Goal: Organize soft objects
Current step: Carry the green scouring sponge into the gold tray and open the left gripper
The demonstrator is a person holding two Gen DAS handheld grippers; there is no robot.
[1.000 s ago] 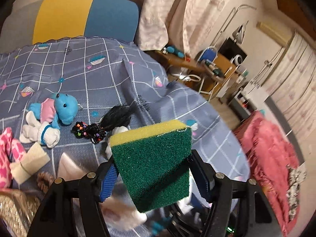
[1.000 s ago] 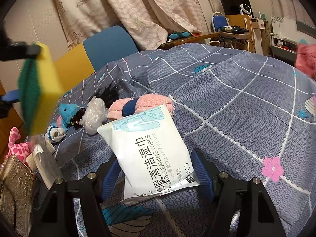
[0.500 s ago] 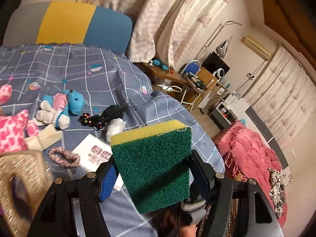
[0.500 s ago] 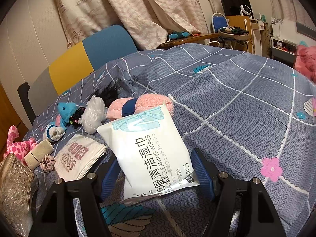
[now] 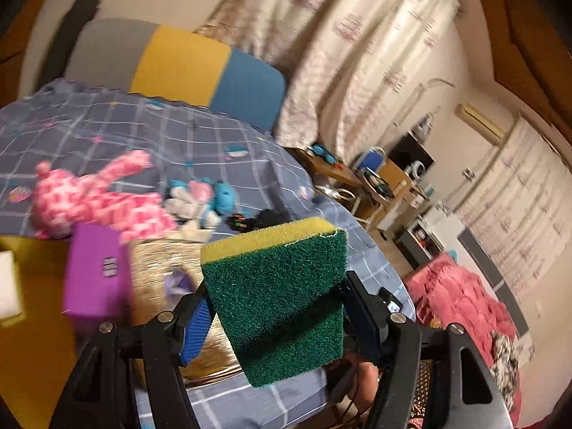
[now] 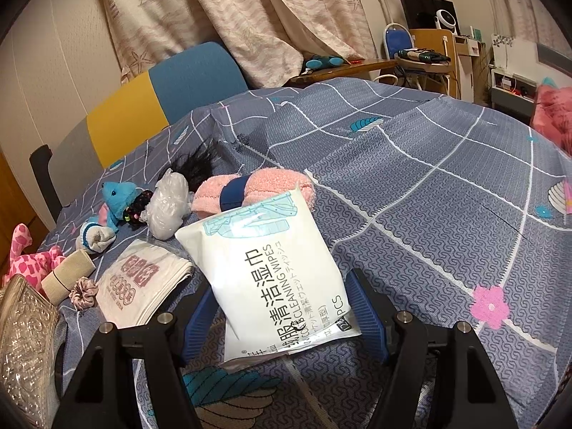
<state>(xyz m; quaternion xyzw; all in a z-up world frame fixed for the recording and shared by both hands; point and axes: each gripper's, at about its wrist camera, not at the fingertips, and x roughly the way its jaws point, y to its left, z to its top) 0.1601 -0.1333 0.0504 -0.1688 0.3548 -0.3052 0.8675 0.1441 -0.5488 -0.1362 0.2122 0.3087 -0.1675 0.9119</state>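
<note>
Across the grey-blue checked cloth (image 6: 447, 193) draping the surface, soft things scattered toward the left; behind it, a chair back (image 6: 193, 78) in grey, yellow and blue, with patterned curtains (image 6: 250, 18) beyond.

Nearest the right view, a white wipes pack (image 6: 275, 271), tilted, its lower end pinched between the blue pads of the right hand-held gripper (image 6: 282, 321); behind the pack, a pink towel roll (image 6: 257, 189) with a dark blue band; left of the pack, a flat folded tissue packet (image 6: 143, 282); at the far left edge, part of a gold basket (image 6: 25, 325), and a pink spotted plush (image 6: 28, 261) just beyond it; further back, a blue plush (image 6: 114, 196), a crumpled clear bag (image 6: 168, 203) and a black tuft (image 6: 196, 164); near the basket, a beige roll (image 6: 68, 275) and, just beside it, a small pink scrunchie (image 6: 84, 291).

In the blurred left view, the left hand-held gripper (image 5: 275, 318) clamped on a sponge (image 5: 282, 296), green scouring face toward the camera, yellow foam on top, held up in the air with the basket (image 5: 161, 261) behind and below it; left of the sponge, a purple box (image 5: 94, 271) at the basket, whether inside it or beside it unclear; beyond, the pink plush (image 5: 93, 196) and blue plush (image 5: 211, 196) on the cloth.
</note>
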